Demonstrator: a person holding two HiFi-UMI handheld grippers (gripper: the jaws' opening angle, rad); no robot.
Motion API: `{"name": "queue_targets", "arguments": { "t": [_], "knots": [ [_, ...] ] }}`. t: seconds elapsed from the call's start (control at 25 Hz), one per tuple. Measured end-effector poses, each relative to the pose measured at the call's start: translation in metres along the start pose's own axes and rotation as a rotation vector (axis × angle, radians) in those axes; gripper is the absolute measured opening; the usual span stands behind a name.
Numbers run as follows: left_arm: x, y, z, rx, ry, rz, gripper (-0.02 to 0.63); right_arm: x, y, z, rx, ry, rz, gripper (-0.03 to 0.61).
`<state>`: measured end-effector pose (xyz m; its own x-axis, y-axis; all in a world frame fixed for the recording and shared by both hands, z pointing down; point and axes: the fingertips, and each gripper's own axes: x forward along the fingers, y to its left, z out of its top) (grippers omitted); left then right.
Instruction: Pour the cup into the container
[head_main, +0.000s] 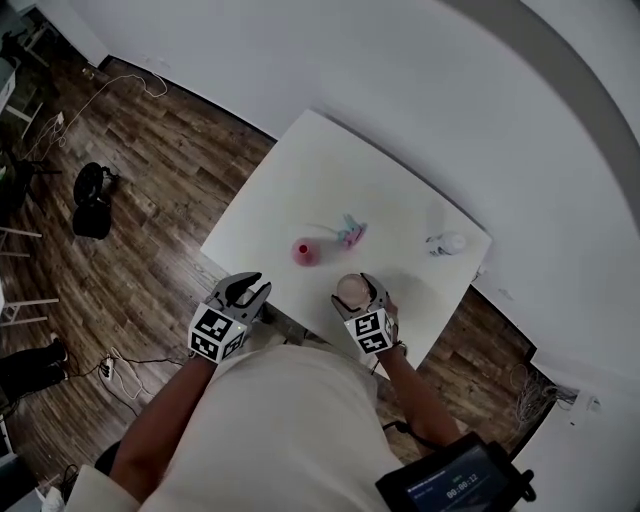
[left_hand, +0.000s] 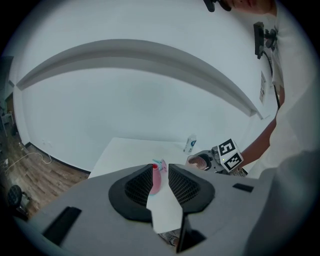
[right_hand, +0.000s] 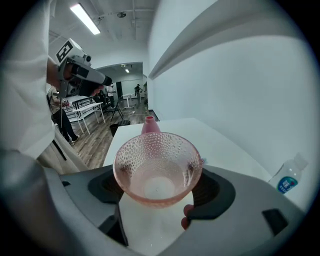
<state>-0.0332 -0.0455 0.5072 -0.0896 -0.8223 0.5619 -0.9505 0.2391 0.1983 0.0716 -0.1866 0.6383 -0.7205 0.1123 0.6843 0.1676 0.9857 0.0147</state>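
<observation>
Left tool (head_main: 250, 292): released, jaws apart with nothing between them, hovering just off the bench's near edge.
Bench (head_main: 300, 170): one, white, carrying everything except the cup.
Container (head_main: 305, 252): one, pink, narrow-necked, standing mid-bench with its long axis vertical and mouth up.
Small item (head_main: 350, 232): one, pale blue and pink, just beyond the container.
Right tool (head_main: 356, 293): grasping the cup (right_hand: 157, 167), a pad on each side.
Cup: one, pink dimpled glass, upright over the bench's near edge; it looks nearly empty, though that is hard to tell.
Key relation: container lies ahead and slightly left of the cup, apart from it; both tools are about equally near.
Water bottle (head_main: 447, 243): one, far right.
Tools: two.
</observation>
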Motion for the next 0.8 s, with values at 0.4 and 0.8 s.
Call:
{"name": "queue_targets", "arguments": {
  "t": [0.4,0.8],
  "knots": [
    [-0.02,0.019,0.013,0.041,-0.041,-0.089,0.107,-0.026,0.015,0.054,0.038,-0.04,-0.088,0.382],
    [-0.018,0.024,0.022,0.071,-0.062,-0.172,0.107,-0.047,0.024,0.077,0.104,-0.075,-0.163,0.38]
  ]
}}
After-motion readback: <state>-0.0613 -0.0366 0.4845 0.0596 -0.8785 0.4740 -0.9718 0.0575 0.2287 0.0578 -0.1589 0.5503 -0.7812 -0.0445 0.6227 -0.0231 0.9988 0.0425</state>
